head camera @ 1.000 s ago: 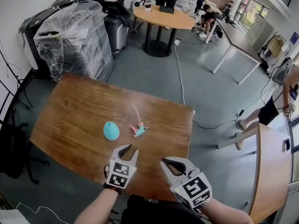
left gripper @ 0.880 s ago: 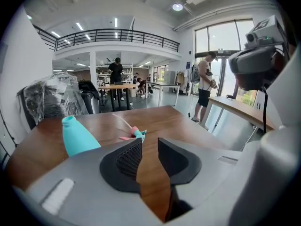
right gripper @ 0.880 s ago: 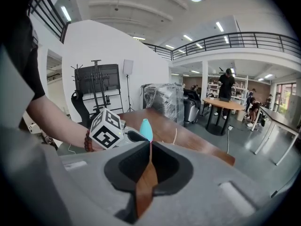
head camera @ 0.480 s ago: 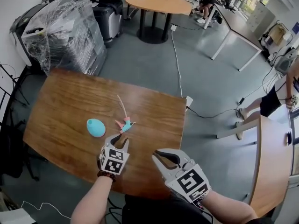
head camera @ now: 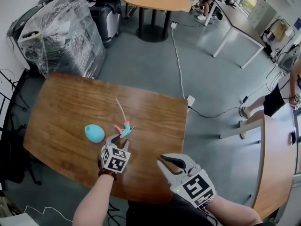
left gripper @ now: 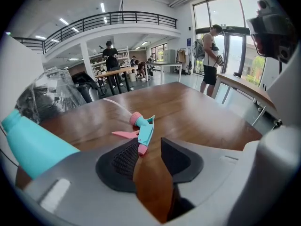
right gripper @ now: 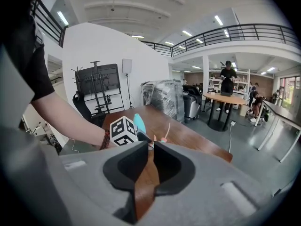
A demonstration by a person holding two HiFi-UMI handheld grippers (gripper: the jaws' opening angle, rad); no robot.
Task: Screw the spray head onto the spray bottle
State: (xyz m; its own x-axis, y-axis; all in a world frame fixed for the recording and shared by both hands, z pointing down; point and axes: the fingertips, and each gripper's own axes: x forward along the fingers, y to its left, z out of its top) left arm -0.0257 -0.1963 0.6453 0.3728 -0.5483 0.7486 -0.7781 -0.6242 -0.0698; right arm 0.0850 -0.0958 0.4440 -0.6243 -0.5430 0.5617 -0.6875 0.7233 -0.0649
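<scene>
Head view: wooden table seen steeply from above, with both grippers held over its near edge.
Spray head: teal body with pink trigger, collar and tip. It lies on its side near the middle of the table.
Tube: thin and pale, it runs from the pink collar toward the far edge of the table.
Spray bottle: teal, on the table to the left of the spray head and apart from it.
Left gripper: low over the table, pointing at the spray head. Its jaws stand partly apart and have just been opening. In the left gripper view the pink tip of the spray head lies at the mouth of the gap, close against the left pad. The pads are not clamped on it; whether it touches the pad I cannot tell.
Right gripper: over the near right part of the table, well apart from the spray head. Its jaws show only a narrow slit and have just been opening a little. Bare table wood shows through the slit; nothing is held.
Plastic-wrapped machine: on the floor beyond the far left corner of the table.
Round table: farther back in the room.
Cable: trails across the grey floor toward the wooden table's far right corner.
</scene>
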